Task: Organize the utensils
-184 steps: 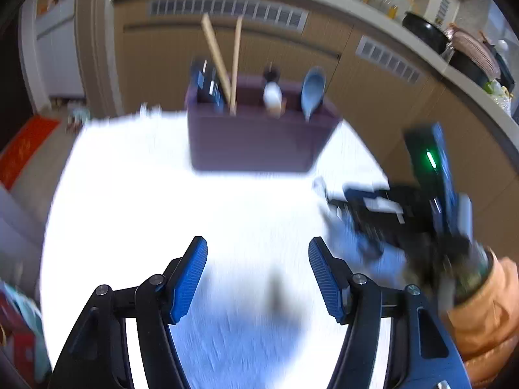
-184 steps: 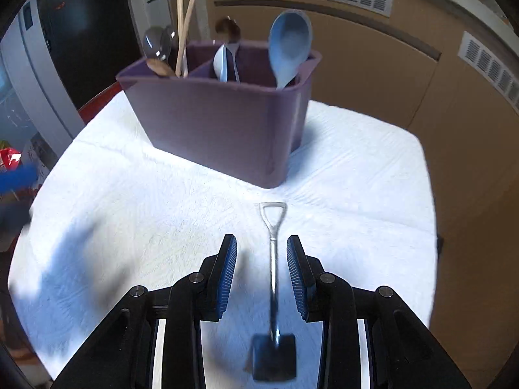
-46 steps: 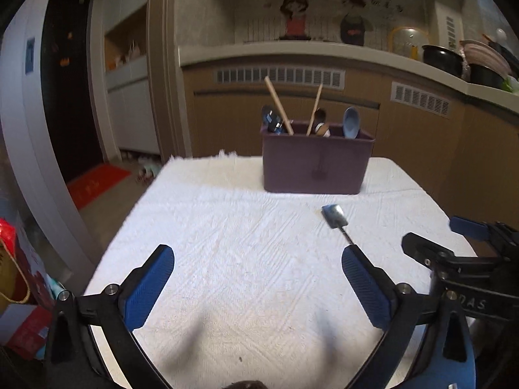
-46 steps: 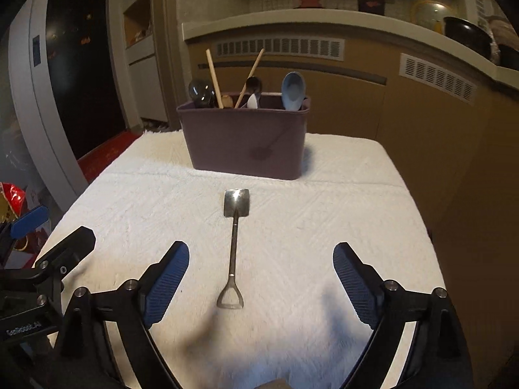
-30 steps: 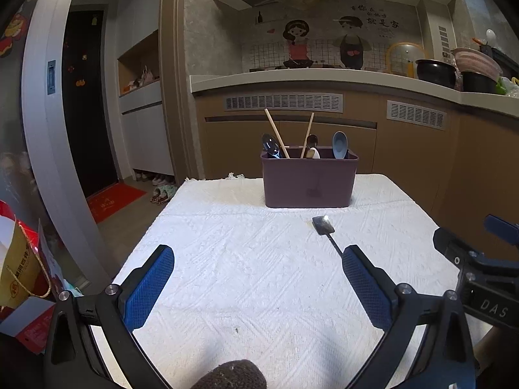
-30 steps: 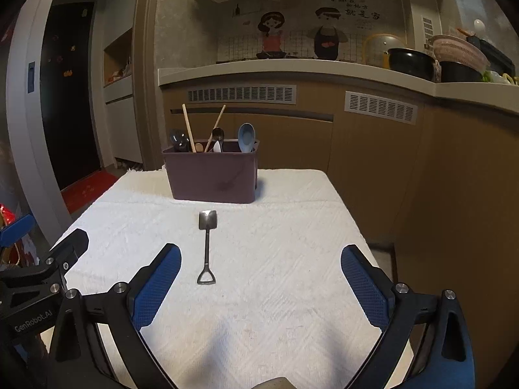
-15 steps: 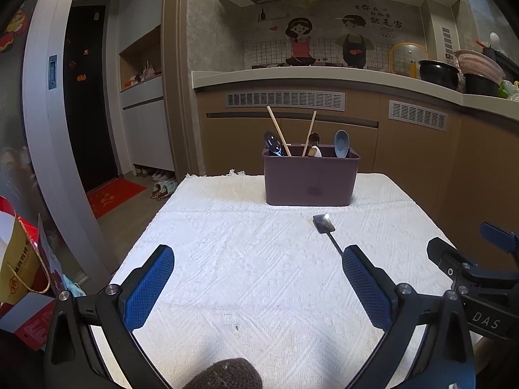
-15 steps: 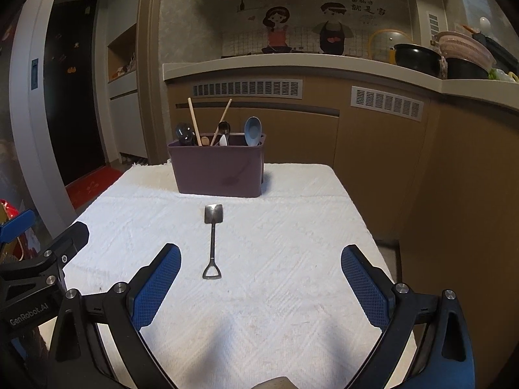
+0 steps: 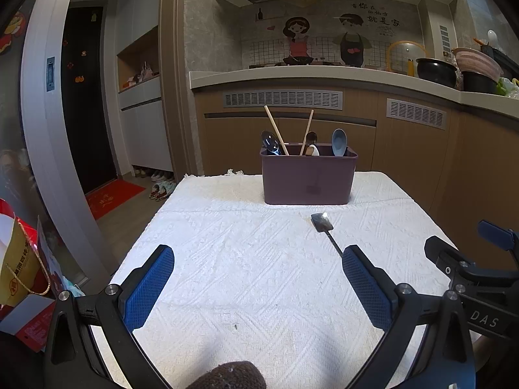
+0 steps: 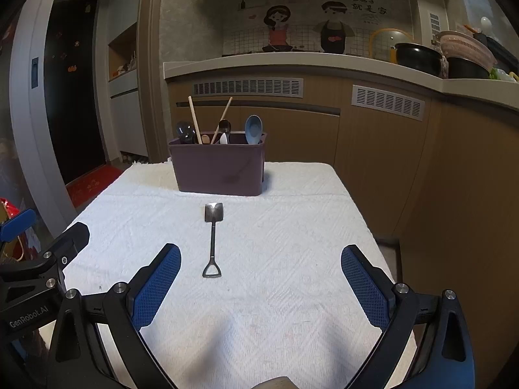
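The small shovel-shaped spoon [image 10: 212, 236] lies flat on the white textured cloth [image 10: 292, 227], near the middle of the table and a little in front of the purple utensil caddy [image 10: 217, 168]; its square blade points toward the caddy and its loop handle points back toward the camera. I judge it is the one utensil not yet sorted — the caddy already holds two wooden chopsticks [image 10: 194, 120], a blue spoon [image 10: 253, 128] and some darker spoons, all standing upright with the heads up, so the spoon probably belongs among them. Lying along the line of the right gripper [image 10: 261, 287], with the handle at the near end, it seems convenient for a pick by the thin stem. The right gripper hovers low above the cloth, level and pointing straight to the caddy, with its blue pads [image 10: 155, 287] far apart and nothing between them; the spoon's handle is just ahead of the left pad, not touching it. The left gripper [image 9: 258, 287] is held beside it at about the same height, also with jaws spread wide and empty — in its view the spoon [image 9: 321, 222] lies off to the right, partly hidden behind the right finger. Each gripper sees the black body of the other at the edge of its picture, so the two hands are close together at the near side of the table.
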The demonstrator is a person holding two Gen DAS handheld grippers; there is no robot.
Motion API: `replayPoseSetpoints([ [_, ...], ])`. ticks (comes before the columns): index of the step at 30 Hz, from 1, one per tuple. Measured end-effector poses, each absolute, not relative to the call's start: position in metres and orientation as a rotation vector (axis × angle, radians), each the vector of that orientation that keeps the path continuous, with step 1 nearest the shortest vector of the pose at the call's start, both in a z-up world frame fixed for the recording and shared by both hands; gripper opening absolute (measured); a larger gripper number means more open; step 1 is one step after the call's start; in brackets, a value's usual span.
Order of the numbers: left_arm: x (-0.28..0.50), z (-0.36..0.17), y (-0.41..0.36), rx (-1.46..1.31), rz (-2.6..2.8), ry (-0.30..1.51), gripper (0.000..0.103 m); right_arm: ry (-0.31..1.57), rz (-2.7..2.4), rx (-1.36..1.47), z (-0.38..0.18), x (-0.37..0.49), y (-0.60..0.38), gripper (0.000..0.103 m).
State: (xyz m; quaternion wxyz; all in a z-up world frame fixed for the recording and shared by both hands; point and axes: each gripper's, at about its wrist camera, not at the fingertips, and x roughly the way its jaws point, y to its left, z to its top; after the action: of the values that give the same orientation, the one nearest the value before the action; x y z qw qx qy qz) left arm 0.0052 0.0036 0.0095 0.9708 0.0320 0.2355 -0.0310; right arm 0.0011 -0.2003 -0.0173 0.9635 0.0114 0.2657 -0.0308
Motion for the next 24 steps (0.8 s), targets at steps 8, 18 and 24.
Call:
replayPoseSetpoints([
  [8, 0.005, 0.0095, 0.0037, 0.064, -0.063, 0.476, 0.103, 0.54, -0.062, 0.022, -0.0184, 0.0015, -0.2024, 0.099],
  [18, 0.0036, 0.0088, 0.0046, 0.065, -0.064, 0.48, 0.103, 0.541, -0.058, 0.026, -0.0189, 0.0006, -0.2045, 0.099],
  [24, 0.0038, 0.0087, 0.0063, 0.065, -0.064, 0.481, 0.103, 0.542, -0.058, 0.025, -0.0188, 0.0007, -0.2052, 0.099],
])
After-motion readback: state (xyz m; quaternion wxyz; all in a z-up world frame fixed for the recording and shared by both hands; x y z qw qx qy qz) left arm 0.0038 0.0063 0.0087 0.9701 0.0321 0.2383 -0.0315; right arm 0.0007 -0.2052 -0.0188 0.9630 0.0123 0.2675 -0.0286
